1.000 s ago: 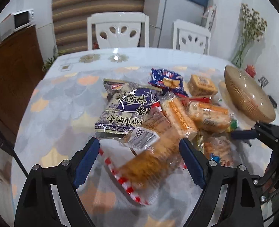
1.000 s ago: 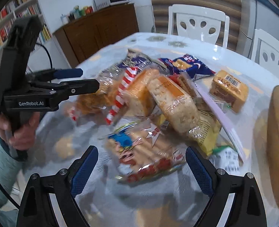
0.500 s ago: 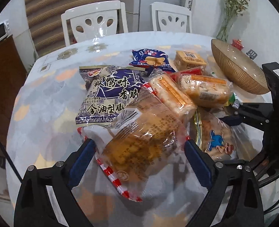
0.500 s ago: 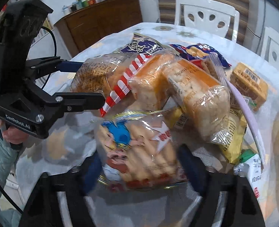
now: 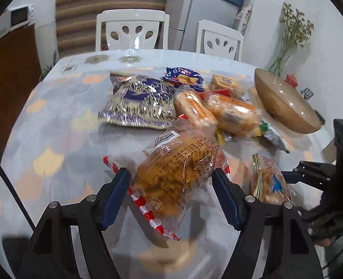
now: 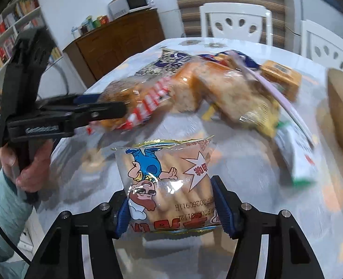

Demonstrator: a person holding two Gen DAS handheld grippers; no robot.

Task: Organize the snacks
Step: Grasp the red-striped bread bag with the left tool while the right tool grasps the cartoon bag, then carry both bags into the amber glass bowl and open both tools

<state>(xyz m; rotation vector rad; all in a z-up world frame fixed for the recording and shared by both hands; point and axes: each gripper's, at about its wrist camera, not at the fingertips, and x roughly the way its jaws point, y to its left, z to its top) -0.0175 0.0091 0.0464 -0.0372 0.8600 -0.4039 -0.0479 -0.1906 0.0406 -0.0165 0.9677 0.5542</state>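
Note:
A clear bag of golden bread with a red-and-white striped edge [image 5: 178, 169] sits between the blue pads of my left gripper [image 5: 170, 176]. Its jaws are closing and both pads press the bag's sides. In the right wrist view the left gripper [image 6: 111, 104] carries the bread bag [image 6: 125, 95] out to the left. My right gripper [image 6: 169, 193] has its jaws closing on a bag of biscuit sticks with a cartoon man [image 6: 166, 181], and the pads squeeze both sides of it. The other snacks lie in a pile [image 5: 218, 109] on the table.
A ribbed tan bowl [image 5: 285, 107] stands at the right of the table [image 5: 55, 127]. In the pile are a purple bag [image 5: 141, 102], a small blue pack [image 5: 183, 76] and a yellow box [image 5: 222, 82]. White chairs [image 5: 132, 30] stand behind. A hand [image 6: 32, 167] holds the left gripper.
Both grippers went forward onto the pile, narrowed around a bag each, and now hold them drawn back from the pile. The rest of the pile has shifted a little.

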